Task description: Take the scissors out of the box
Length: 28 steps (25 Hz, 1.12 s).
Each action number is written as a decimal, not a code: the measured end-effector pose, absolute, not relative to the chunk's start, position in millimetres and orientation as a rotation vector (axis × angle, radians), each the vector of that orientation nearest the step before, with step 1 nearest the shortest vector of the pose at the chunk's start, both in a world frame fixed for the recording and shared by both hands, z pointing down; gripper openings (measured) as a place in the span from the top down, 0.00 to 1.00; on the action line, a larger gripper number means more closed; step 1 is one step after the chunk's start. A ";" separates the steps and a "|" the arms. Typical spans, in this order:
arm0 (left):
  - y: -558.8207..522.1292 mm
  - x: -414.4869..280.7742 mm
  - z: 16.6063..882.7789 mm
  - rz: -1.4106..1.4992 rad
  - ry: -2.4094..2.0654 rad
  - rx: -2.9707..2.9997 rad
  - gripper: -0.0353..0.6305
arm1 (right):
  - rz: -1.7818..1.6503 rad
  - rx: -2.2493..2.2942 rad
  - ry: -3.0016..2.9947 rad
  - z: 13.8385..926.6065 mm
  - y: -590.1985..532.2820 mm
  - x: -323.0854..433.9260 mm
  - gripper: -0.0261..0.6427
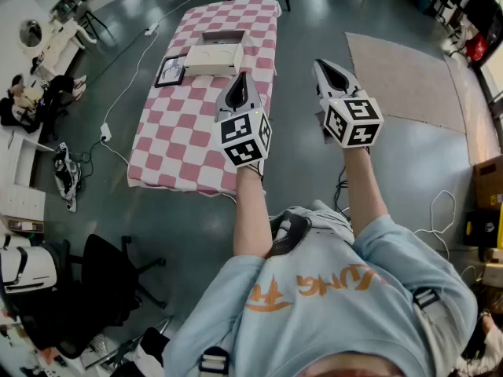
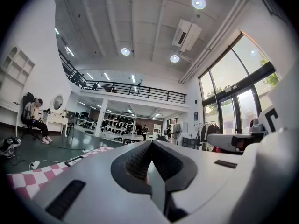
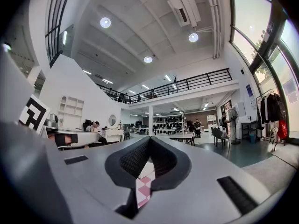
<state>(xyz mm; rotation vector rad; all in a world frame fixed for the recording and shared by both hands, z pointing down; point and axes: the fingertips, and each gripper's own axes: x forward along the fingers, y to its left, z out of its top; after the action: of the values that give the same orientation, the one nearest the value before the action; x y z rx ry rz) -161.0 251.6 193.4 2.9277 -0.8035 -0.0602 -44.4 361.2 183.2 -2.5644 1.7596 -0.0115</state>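
Note:
A white box (image 1: 214, 57) with its flap open lies at the far half of a table under a pink-and-white checked cloth (image 1: 185, 144). No scissors show in any view. My left gripper (image 1: 242, 77) is held level in front of the person, over the table's near right part and short of the box, its jaws shut on nothing. My right gripper (image 1: 324, 66) hangs level over the floor to the right of the table, shut and empty too. In the right gripper view the box (image 3: 145, 168) and the cloth (image 3: 145, 188) show through the gap behind the shut gripper (image 3: 148, 139). The left gripper (image 2: 150, 143) looks into the hall.
A black-framed flat object (image 1: 171, 71) lies left of the box. Cables and a power strip (image 1: 104, 132) run along the floor left of the table. A black office chair (image 1: 110, 281) stands near left, and a beige carpet (image 1: 405, 77) lies to the right.

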 end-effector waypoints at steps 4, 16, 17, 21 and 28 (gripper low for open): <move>247.9 -153.5 192.0 -0.076 -0.777 2.937 0.92 | -0.002 -2.572 1.762 184.7 357.2 -38.7 0.97; 233.6 -137.2 189.6 -0.101 -0.733 2.932 0.92 | -0.044 -2.599 1.693 185.3 352.4 -15.4 0.97; 231.3 -136.6 189.2 -0.106 -0.734 2.928 0.92 | -0.040 -2.601 1.696 183.6 350.9 -14.2 0.97; 221.4 -135.1 185.8 -0.135 -0.752 2.912 0.92 | -0.021 -2.608 1.706 178.7 347.8 -10.1 0.97; 205.2 -122.5 178.0 -0.163 -0.762 2.899 0.92 | -0.002 -2.622 1.659 171.2 352.6 13.6 0.97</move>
<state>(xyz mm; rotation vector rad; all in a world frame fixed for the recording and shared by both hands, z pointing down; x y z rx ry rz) -122.5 205.2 178.0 2.8989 -0.7623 -0.1630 13.6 352.6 171.2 -2.6219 1.6595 -0.0018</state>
